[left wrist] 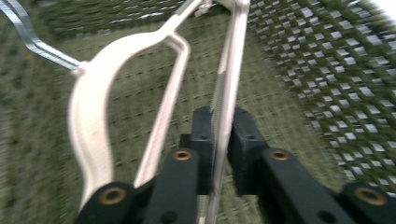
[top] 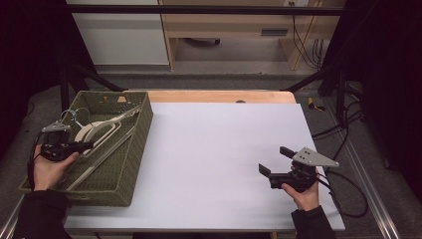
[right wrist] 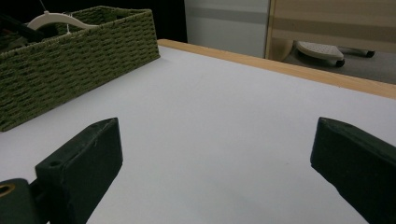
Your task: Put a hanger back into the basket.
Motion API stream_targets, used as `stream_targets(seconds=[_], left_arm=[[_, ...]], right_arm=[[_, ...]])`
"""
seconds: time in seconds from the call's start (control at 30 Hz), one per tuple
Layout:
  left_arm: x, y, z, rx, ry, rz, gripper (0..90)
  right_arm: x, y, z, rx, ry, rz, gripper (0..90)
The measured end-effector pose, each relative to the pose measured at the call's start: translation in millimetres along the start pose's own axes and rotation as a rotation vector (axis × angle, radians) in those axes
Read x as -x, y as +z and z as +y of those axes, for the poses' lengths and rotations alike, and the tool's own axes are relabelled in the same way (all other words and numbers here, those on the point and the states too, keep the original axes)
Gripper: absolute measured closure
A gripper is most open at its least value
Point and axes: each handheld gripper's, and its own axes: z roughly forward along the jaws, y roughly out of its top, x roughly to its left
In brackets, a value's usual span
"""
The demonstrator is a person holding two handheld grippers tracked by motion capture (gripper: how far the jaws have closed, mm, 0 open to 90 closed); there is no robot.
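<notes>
A white clothes hanger (top: 99, 130) with a metal hook lies inside the green woven basket (top: 134, 149) at the table's left. My left gripper (top: 89, 145) reaches into the basket from its left side. In the left gripper view the hanger's thin lower bar (left wrist: 229, 70) runs between the jaws of my left gripper (left wrist: 222, 126); it lies against the left pad and a thin gap shows at the right pad. My right gripper (top: 274, 160) rests low over the white table top (top: 219, 149) at the right, with its jaws wide apart and nothing between them (right wrist: 215, 154).
The basket (right wrist: 79, 60) stands along the table's left edge, with the hanger (right wrist: 51, 19) rising above its rim. A wooden strip (top: 219, 96) borders the far edge of the table. Black frame bars and cables stand to the right.
</notes>
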Motion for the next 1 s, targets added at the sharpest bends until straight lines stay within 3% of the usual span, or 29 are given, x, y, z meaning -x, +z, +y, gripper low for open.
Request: stream_targets(seconds=[0.07,0.23,0.3,0.37,0.5,0.57,0.63,0.77,0.87,1.0], left_arm=[[1.5,-3.0,1.4,0.020,-0.005,0.048,66.8],[4.3,-10.9,3.0,0.041,-0.029,0.123,46.3],[4.1,-13.0,2.3,0.047,-0.038,0.127,42.7],[3.5,-13.8,0.7,0.052,-0.058,0.096,41.4],[11.6,-15.8,0.2,0.082,-0.054,0.069,39.0],[22.6,-20.0,0.8,0.134,-0.041,0.029,37.8],[36.2,-26.9,2.0,0.168,0.004,0.002,34.6],[63.5,-39.3,4.7,0.272,0.033,-0.076,26.4],[82.7,-43.6,7.1,0.328,0.048,-0.130,21.4],[113.1,-45.0,8.5,0.386,0.115,-0.175,13.8]], right_arm=[[-0.2,0.5,0.2,0.000,0.005,0.002,2.8],[-0.5,3.4,0.6,0.000,0.010,-0.001,2.8],[-0.7,3.8,0.5,-0.003,0.013,-0.003,2.7],[-0.4,3.9,0.6,-0.001,0.012,-0.002,2.7],[-0.4,3.9,0.8,0.003,0.012,-0.002,2.7],[-1.0,3.1,1.6,0.007,0.018,0.002,2.6],[-1.1,2.1,2.5,0.012,0.012,0.001,2.5],[-1.4,-0.1,4.7,0.020,0.013,0.001,1.9],[-1.2,-1.2,5.6,0.024,0.003,0.005,1.3],[-1.5,-1.8,6.3,0.031,0.007,0.004,0.7]])
